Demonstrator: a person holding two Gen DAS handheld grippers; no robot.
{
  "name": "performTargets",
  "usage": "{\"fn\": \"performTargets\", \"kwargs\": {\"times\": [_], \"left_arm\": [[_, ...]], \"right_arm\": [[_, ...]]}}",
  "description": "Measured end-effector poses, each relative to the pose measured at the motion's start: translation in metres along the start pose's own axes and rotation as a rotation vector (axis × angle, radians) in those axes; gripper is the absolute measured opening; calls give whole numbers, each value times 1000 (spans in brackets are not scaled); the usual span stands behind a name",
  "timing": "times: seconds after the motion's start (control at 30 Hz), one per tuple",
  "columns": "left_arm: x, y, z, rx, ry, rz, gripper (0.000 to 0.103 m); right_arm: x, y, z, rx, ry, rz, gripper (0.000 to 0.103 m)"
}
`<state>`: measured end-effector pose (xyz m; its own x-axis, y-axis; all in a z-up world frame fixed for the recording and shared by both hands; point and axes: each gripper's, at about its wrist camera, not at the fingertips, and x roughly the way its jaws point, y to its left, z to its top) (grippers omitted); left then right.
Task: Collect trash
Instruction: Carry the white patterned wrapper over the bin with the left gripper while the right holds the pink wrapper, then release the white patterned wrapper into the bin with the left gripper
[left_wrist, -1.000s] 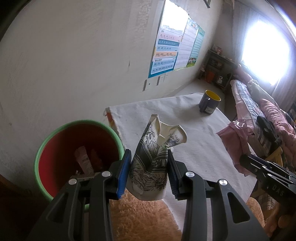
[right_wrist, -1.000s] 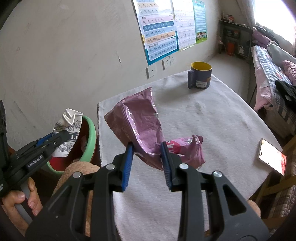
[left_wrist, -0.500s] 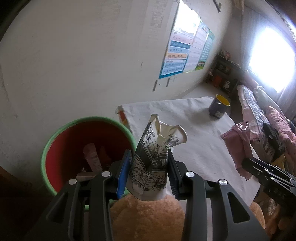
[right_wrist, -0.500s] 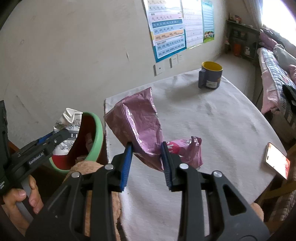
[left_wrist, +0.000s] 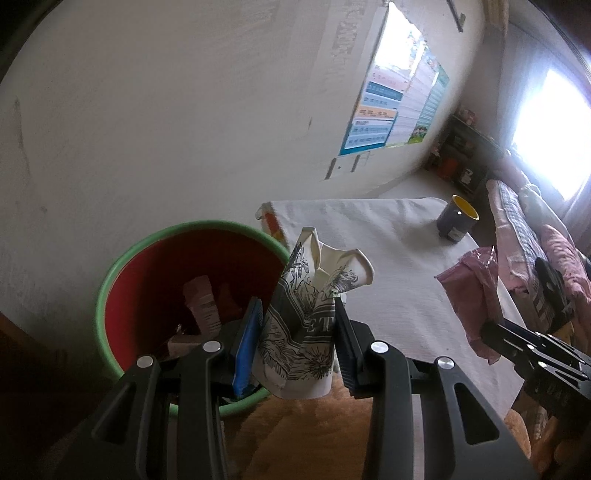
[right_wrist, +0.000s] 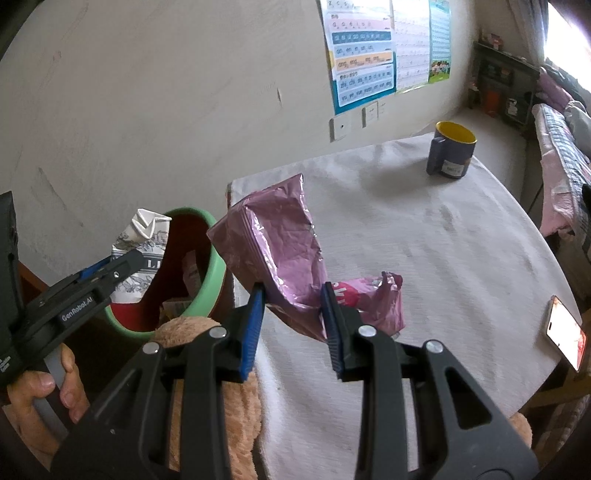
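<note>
While both pairs of fingers pinch trash, the left gripper is nearer the red bin: its crushed paper cup stands upright, just right of the bin's mouth and over the near rim. The right gripper clamps the pink foil wrapper above the worktop, with the bin left of its fingers.

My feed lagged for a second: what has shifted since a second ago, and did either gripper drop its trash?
Both hands carried their loads toward the green-rimmed bin. The crumpled paper cup in the left gripper now hangs at the bin's rim. The right gripper followed with the pink wrapper. Nothing was let go. The mug and phone stayed put.
</note>
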<state>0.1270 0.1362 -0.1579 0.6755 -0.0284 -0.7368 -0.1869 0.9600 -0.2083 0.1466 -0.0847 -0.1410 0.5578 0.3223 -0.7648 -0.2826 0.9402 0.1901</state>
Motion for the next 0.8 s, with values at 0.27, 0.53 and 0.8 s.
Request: {"fn": "performTargets", "kwargs": {"times": [0.27,0.53,0.8], "left_arm": [[9,22,-2,-40,18,37,36],[20,35,-4,-63,36,75,36],[25,44,-5,-71,52,100,36]], "right_arm": [[13,23,3,-33,25,26,30],[21,42,14,-69,26,59,30],[32,62,31,-86,20,104,30]]}}
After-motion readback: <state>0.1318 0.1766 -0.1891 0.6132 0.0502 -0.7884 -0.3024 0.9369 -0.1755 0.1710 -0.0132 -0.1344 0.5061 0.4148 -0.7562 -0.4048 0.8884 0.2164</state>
